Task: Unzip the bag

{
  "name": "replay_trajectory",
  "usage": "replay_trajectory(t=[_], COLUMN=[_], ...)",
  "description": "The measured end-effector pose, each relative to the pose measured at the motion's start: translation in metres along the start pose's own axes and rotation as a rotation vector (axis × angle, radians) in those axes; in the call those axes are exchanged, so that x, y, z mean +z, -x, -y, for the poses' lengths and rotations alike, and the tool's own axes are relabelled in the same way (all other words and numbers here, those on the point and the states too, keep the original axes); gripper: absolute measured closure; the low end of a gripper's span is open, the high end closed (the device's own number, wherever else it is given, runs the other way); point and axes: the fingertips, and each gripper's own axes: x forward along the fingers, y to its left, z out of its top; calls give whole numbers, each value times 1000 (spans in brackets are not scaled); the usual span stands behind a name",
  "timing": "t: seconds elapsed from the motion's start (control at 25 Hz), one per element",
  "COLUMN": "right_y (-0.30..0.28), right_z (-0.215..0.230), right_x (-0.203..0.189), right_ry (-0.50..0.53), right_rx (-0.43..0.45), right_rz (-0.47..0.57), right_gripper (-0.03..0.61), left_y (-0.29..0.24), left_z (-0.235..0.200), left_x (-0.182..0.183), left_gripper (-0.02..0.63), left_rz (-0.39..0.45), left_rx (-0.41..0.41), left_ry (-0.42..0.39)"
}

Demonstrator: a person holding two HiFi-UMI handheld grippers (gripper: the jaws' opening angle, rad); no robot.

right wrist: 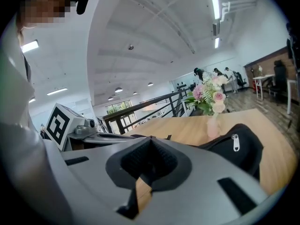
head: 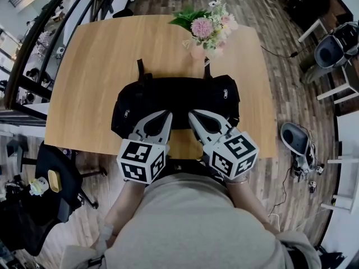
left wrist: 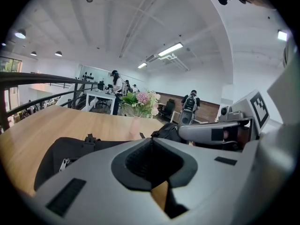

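A black duffel bag (head: 179,91) lies across the wooden table (head: 95,55), with its straps toward the far side. Small silver zipper pulls show at its right end (head: 225,93) and left end (head: 127,114). My left gripper (head: 168,114) and right gripper (head: 190,114) sit side by side at the bag's near edge, tips close together. In the left gripper view the jaws (left wrist: 151,139) meet, with nothing seen between them and the bag (left wrist: 70,153) just beyond. In the right gripper view the jaws (right wrist: 151,138) also meet, with the bag (right wrist: 239,149) at the right.
A pink vase of flowers (head: 207,29) stands just behind the bag at the table's far side. The table's near edge runs right under my grippers. A black chair (head: 56,178) is at the left of the table, and a railing (head: 33,66) beyond it.
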Motion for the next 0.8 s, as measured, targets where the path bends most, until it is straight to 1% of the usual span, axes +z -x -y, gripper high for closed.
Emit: replay_trajectory(t=[0.2,0.44,0.8], right_y=[-1,-6,-11], right_z=[1,2,4], right_x=[-6,-15,-21], right_ry=[-11,5,4], right_rx=[-6,-22,-14], right_rz=[-11,-57,-69], right_gripper=[574,574,574], left_y=[-4,-2,-4], left_z=[4,1,-1], left_x=[-9,-7,-15], left_gripper=[591,592,592], left_rz=[-29,-28,-49], left_rx=[3,10,11], left_ry=[-17,-29,-4])
